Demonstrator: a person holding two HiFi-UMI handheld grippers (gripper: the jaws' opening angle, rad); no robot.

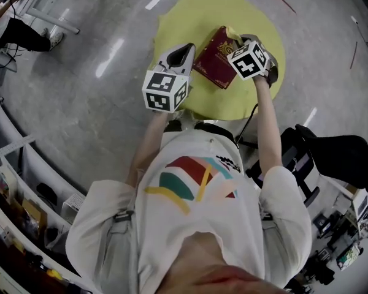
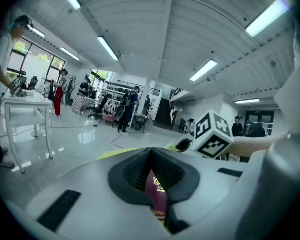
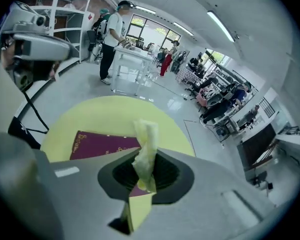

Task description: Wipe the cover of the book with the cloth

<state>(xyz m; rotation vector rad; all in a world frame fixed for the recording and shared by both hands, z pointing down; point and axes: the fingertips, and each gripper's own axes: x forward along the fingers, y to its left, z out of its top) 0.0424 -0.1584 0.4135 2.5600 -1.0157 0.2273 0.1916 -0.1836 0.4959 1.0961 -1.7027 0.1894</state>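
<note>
Book hangs over the middle of the round yellow bench, apparently lifted off it, the edge toward the bench's left side pinched in the fully closed jaws of the left gripper; thin, stiff and smooth-looking, it should be light yet prone to pivot, so a deep bite on that edge suits it. Over the bench's right side the right gripper has its jaws clamped on the pale cloth, soft and limp, bunched past the tips
</note>
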